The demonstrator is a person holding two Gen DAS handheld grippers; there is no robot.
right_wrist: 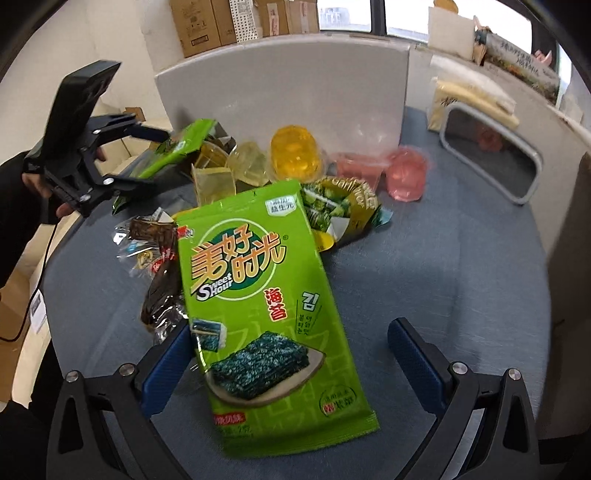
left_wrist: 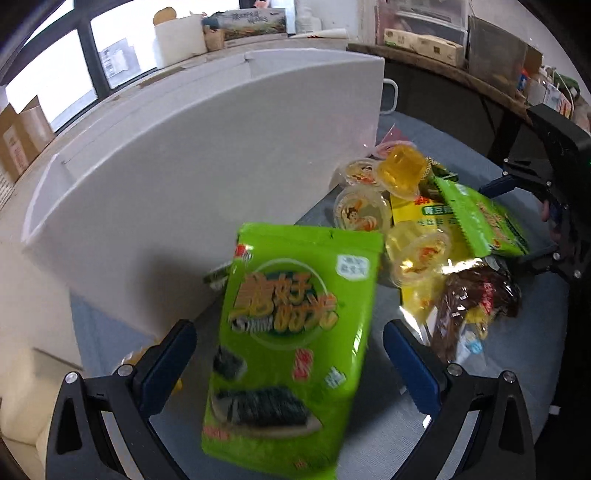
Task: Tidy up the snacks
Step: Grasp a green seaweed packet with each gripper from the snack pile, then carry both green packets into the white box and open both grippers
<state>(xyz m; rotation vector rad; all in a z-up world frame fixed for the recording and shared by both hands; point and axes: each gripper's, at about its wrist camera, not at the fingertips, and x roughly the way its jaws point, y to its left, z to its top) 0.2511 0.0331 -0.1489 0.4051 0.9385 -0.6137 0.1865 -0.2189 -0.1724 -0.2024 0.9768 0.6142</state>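
A green seaweed snack bag hangs tilted between the wide-open fingers of my left gripper; no finger visibly touches it. The same bag and gripper show in the right wrist view, beside a white bin. A second green seaweed bag lies flat on the blue-grey table between the open fingers of my right gripper. Behind lie yellow jelly cups, pink jelly cups, a brown dried snack pack and a yellow-green packet.
The tall white bin stands at the table's back left. A grey-framed container sits at the right rear. Cardboard boxes line the windowsill. The table edge curves at the left.
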